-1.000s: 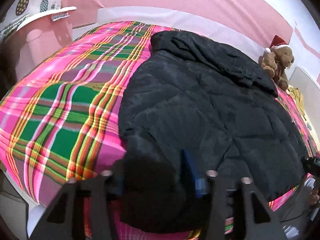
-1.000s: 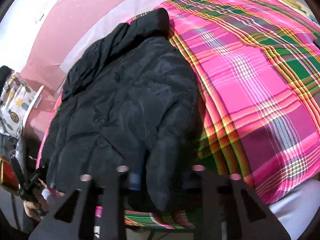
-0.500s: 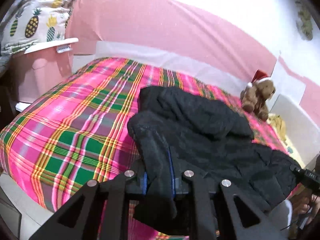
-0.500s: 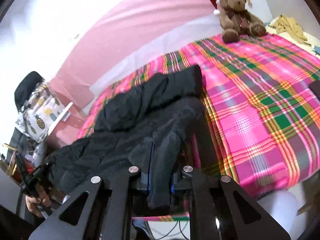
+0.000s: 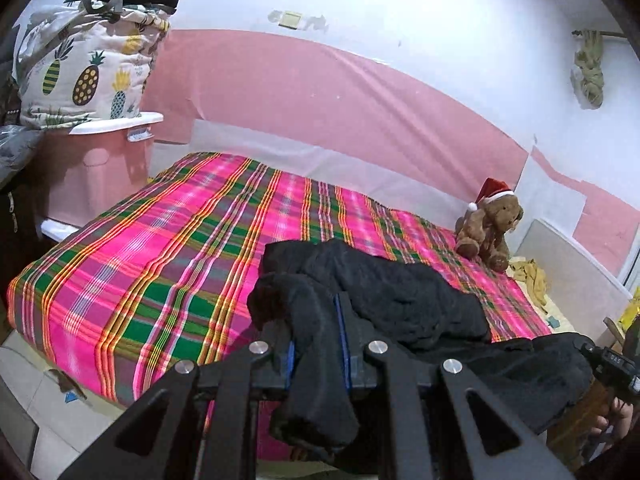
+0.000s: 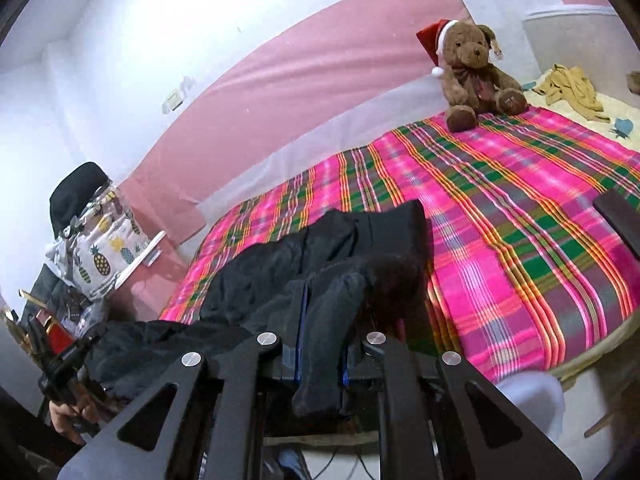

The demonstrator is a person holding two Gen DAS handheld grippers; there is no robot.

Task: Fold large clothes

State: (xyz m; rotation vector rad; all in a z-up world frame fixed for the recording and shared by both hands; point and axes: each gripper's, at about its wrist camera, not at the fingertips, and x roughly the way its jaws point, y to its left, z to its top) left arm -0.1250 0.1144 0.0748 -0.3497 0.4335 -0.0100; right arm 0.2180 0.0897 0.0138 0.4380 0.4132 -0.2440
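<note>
Left tool (image 5: 318,354) and right tool (image 6: 322,356) each clench a fold of the black padded jacket (image 5: 400,304), lifted low-centre above the plaid bed (image 5: 160,264).

A black quilted puffer jacket (image 5: 400,304) hangs bunched at lower centre of the frame, its near edge raised, its far part resting on the plaid bed (image 5: 160,264).
</note>
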